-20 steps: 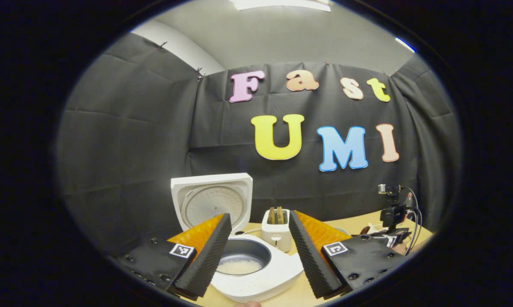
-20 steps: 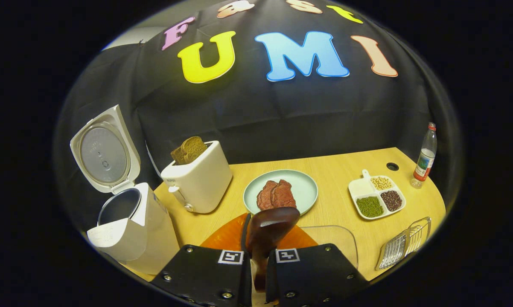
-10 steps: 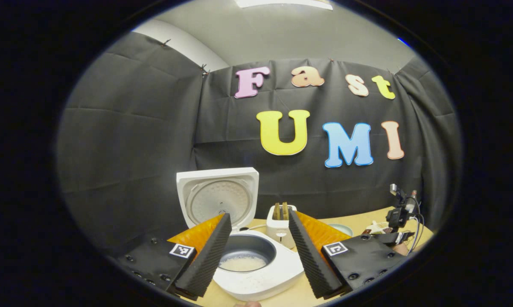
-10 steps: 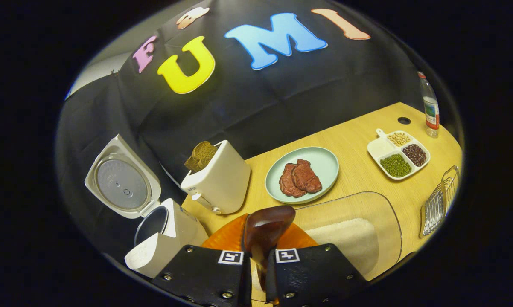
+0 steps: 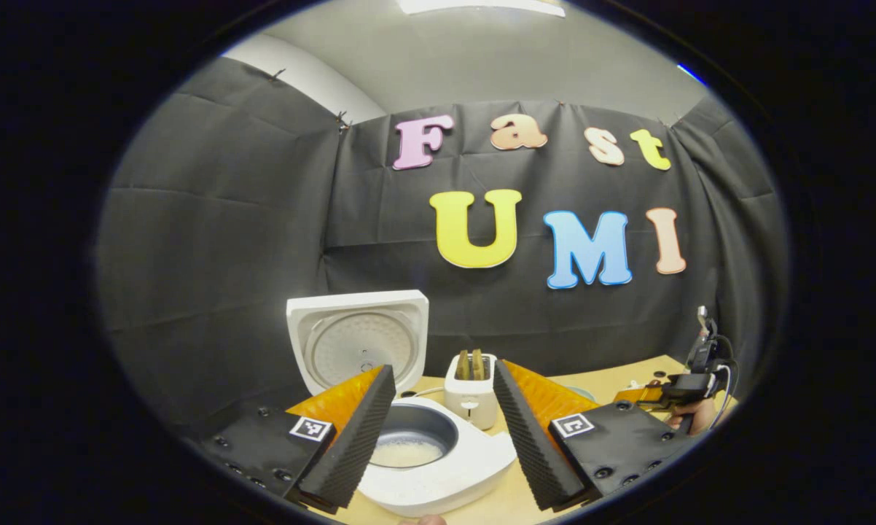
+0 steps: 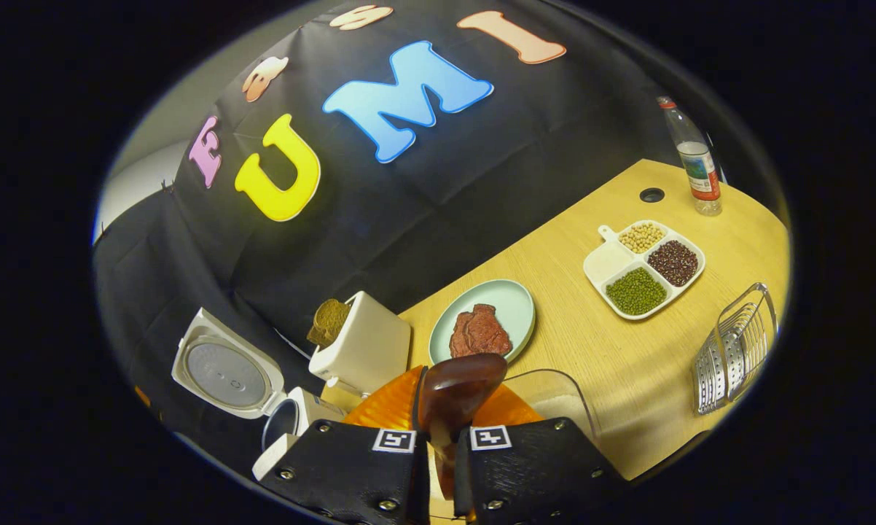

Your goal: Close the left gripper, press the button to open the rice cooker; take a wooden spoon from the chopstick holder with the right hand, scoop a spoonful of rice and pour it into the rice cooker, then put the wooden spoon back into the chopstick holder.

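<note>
Wooden spoon [image 6: 456, 394] clamped between right tongs [image 6: 442, 456]

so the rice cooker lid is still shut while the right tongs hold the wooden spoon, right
Not quite. The rice cooker lid stands open, as the left gripper view shows, with rice in the pot. The right tongs do hold the wooden spoon.

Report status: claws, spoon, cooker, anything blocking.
Left claw open, hovering at rice cooker, lid up, rice in pot. Right claw shut on wooden spoon, over clear rice container. Toaster beside cooker; path looks unobstructed.
</note>
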`<state>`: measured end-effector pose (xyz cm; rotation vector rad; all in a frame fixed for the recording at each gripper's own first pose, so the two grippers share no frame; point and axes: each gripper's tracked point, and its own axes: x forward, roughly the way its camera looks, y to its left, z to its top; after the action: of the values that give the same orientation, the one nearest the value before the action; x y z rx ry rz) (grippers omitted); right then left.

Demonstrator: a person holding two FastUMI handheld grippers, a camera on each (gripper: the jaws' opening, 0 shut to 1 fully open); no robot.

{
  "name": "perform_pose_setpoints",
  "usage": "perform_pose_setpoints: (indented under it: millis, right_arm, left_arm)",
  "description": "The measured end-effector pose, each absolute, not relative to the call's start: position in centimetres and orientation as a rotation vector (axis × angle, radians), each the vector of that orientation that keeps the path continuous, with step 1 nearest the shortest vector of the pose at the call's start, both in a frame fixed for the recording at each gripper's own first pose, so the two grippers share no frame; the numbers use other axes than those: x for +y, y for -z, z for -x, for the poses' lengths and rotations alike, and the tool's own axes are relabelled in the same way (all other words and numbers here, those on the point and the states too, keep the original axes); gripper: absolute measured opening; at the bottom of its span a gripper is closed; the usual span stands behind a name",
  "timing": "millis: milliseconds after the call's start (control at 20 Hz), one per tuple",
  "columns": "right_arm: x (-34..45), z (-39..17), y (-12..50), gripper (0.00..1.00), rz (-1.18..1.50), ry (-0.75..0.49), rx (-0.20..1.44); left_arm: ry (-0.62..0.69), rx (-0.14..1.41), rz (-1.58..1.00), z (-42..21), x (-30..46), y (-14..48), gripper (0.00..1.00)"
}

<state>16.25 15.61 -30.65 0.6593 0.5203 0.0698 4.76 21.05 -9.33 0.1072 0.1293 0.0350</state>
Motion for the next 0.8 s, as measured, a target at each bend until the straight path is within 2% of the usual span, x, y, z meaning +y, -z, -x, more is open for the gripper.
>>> perform_pose_setpoints:
  millis: [300,650,700,800]
  right_arm:
    - [14.7,-16.3,26.3,0.13,-0.731,-0.113,0.469]
    - [18.9,-17.5,20.2,0.13,-0.861,-0.219,0.419]
    - [19.9,-17.8,19.3,0.13,-0.882,-0.240,0.408]
    - [22.1,-18.2,17.7,0.13,-0.933,-0.286,0.398]
  left_arm:
    - [-0.025,0.126,-0.092,-5.5,20.1,9.7,0.92]
    - [-0.048,0.129,-0.076,-4.8,20.9,10.5,0.91]
    - [-0.054,0.133,-0.074,-4.7,21.2,10.7,0.97]
    - [-0.063,0.137,-0.072,-4.4,21.7,11.1,0.97]
